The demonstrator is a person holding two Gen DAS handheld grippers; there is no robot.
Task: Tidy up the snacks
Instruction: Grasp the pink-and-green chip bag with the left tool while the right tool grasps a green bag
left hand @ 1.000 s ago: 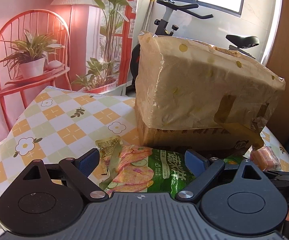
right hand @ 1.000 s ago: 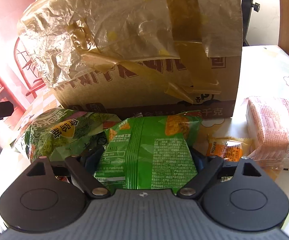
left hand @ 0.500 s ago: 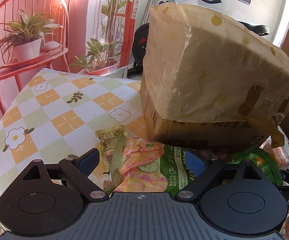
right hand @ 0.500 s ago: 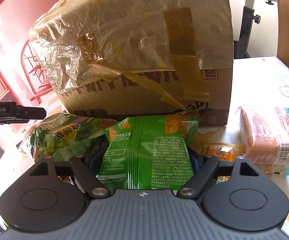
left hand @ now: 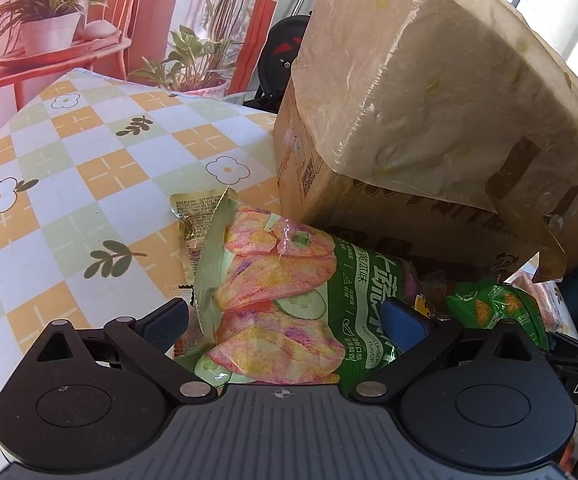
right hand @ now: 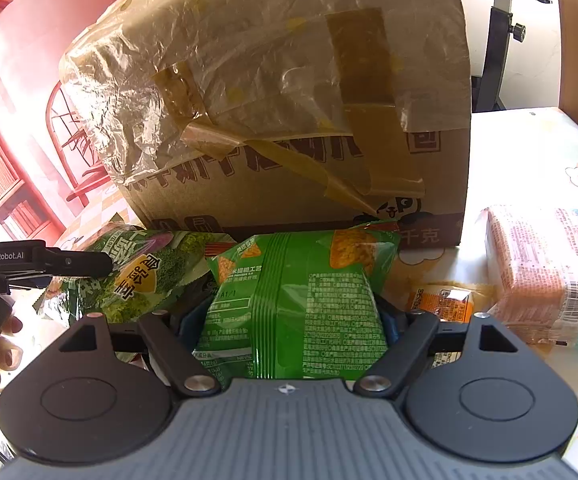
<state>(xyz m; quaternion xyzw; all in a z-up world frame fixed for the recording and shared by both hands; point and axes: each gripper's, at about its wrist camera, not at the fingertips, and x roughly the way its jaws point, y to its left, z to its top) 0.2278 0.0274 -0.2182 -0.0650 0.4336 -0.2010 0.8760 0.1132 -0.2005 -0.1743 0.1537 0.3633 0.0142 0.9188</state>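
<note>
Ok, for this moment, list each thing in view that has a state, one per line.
Left claw: jaws opening, cucumber-flavor chip bag between them, not pressed.
Right claw: shut on the green corn snack bag.
Cucumber-flavor chip bag: sealed, lying flat on the table.
Green corn snack bag: sealed, back side up.
Cardboard box: top covered with taped plastic film.
Pink wrapped pack: sealed, lying on the table.

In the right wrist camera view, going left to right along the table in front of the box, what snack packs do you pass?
Broccoli-print green snack bag → green corn-chip bag, between the right gripper's fingers → small orange sachet → pink wrapped pack.
</note>
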